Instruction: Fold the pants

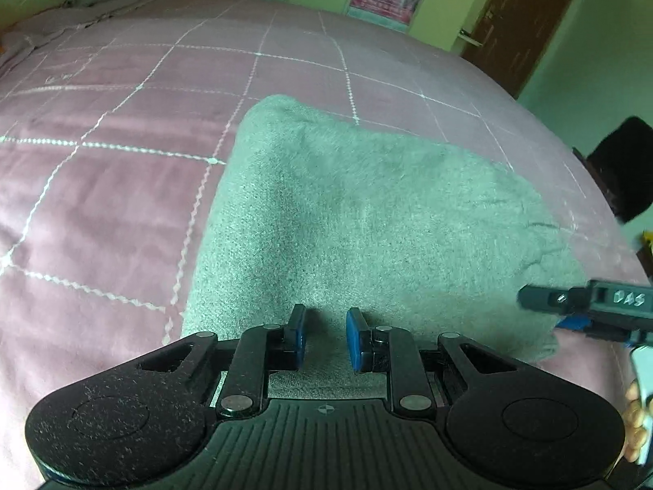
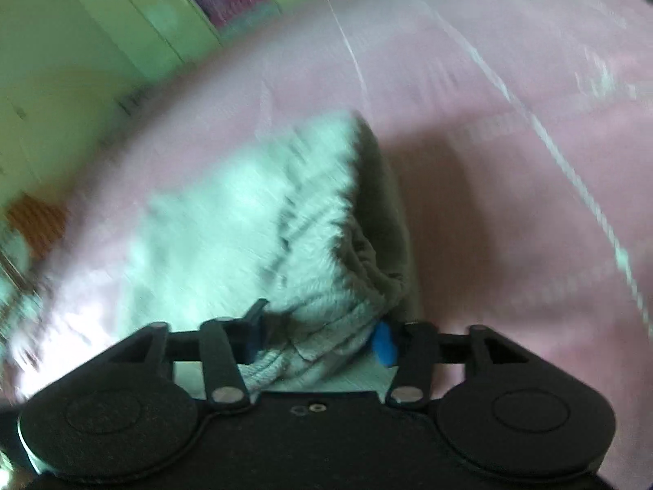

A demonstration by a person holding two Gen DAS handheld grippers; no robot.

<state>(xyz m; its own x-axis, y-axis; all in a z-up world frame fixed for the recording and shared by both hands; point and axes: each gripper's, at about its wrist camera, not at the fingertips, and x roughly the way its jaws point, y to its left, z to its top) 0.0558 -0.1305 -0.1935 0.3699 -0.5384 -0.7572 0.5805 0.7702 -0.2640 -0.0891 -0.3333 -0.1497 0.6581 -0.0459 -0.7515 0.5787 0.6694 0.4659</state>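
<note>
The pants (image 1: pixel 367 212), a grey-green fleecy garment already doubled into a thick rectangular bundle, are laid on the pink quilted bed (image 1: pixel 102 188), toward its near right part. In the left wrist view the bundle's long axis is seen to run from the near edge, just under the camera, away toward the far side of the bed, slanting a little to the left. The left hand-held gripper (image 1: pixel 325 337) is held directly over the near end of the bundle; its blue pads (image 1: pixel 354 339) are drawn close together with only a narrow slot left between them, and no cloth is seen pinched there, so it is judged to be shut and empty. The right hand-held gripper (image 2: pixel 318 337) is seen at the bundle's near right corner, where a bunched, ribbed edge, probably the waistband (image 2: pixel 326 318), is lodged between its half-spread jaws; the view is blurred, so whether the pads are pressing on the cloth cannot be told for certain, though it appears to be gripped. The right side is therefore the one engaged with the garment, while the left is nearer the bundle's middle line, from which the cloth stretches straight ahead and away.
</note>
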